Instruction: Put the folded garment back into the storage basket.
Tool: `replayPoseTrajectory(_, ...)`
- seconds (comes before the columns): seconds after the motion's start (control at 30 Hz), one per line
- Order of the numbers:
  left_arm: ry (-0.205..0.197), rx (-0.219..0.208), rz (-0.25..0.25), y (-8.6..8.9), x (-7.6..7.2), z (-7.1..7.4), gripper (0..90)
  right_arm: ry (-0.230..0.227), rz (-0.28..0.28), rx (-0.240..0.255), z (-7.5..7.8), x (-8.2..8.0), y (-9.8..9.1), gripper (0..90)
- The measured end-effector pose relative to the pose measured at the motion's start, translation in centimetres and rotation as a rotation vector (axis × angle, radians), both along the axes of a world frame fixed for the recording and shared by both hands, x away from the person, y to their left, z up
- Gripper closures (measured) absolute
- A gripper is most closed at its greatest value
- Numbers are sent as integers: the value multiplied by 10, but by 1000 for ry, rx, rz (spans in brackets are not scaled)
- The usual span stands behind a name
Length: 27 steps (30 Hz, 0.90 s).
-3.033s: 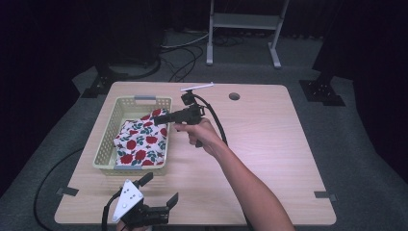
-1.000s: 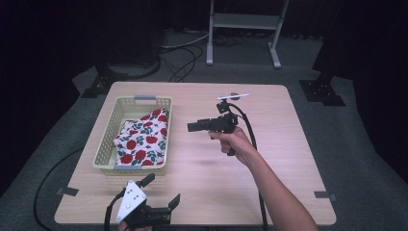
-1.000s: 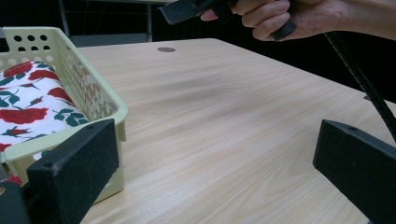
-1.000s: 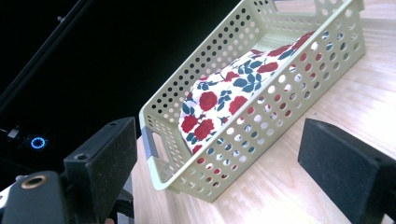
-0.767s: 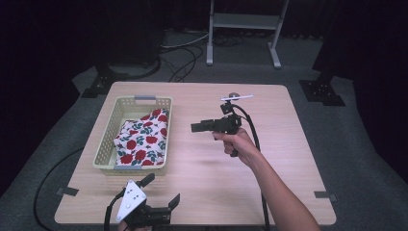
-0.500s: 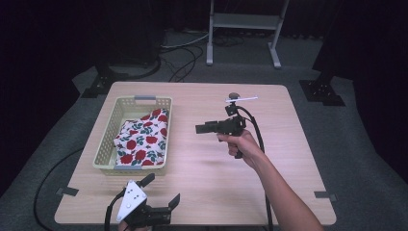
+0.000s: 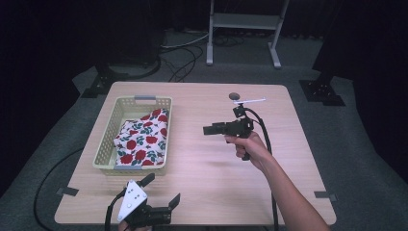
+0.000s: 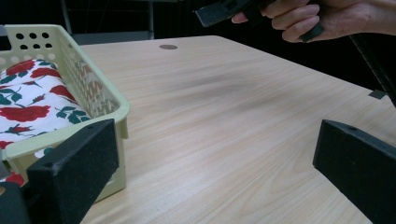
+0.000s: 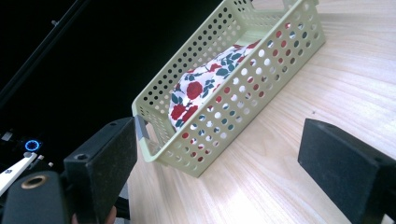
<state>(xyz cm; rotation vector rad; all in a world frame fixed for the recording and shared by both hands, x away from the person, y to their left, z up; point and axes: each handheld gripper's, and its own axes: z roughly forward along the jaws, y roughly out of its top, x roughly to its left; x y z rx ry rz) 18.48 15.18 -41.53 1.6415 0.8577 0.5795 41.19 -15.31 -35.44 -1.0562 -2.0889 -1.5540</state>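
Observation:
A pale yellow perforated basket point(image 7: 108, 139) sits on the left of the wooden table point(image 7: 202, 173), and a folded white cloth with red roses point(image 7: 143, 139) lies inside it. A hand holds my right gripper point(image 7: 211, 129) above the table's middle, right of the basket, its jaws pointing toward the basket. They stand open and empty in the right gripper view point(image 9: 224, 163), facing the basket point(image 9: 252, 70) and cloth point(image 9: 201, 81). My left gripper point(image 7: 161, 190) rests open near the front edge. From the left gripper view point(image 8: 215, 172) I see the basket point(image 8: 95, 91), the cloth point(image 8: 28, 98) and the right gripper point(image 8: 219, 11).
A small round hole point(image 7: 234, 96) marks the table's far side. Tape strips sit at the front corners point(image 7: 323, 195). Behind the table stands a metal stand point(image 7: 243, 21), with cables point(image 7: 185, 53) on the dark floor.
My right gripper has drawn back from over the basket, moving right and toward the table's middle. The left gripper and the cloth have stayed still.

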Motion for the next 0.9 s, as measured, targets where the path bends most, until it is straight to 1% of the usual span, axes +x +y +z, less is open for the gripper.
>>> replayPoseTrajectory(0.3,1,-1,1,0,0,0,0,9,-2,-9,-3,-3,-9,109)
replayPoseTrajectory(0.53,3,1,-1,-1,0,0,0,6,2,-20,-4,-5,-13,110)
replayPoseTrajectory(0.9,3,8,-8,-3,0,0,0,8,-9,-23,-8,-9,-23,109)
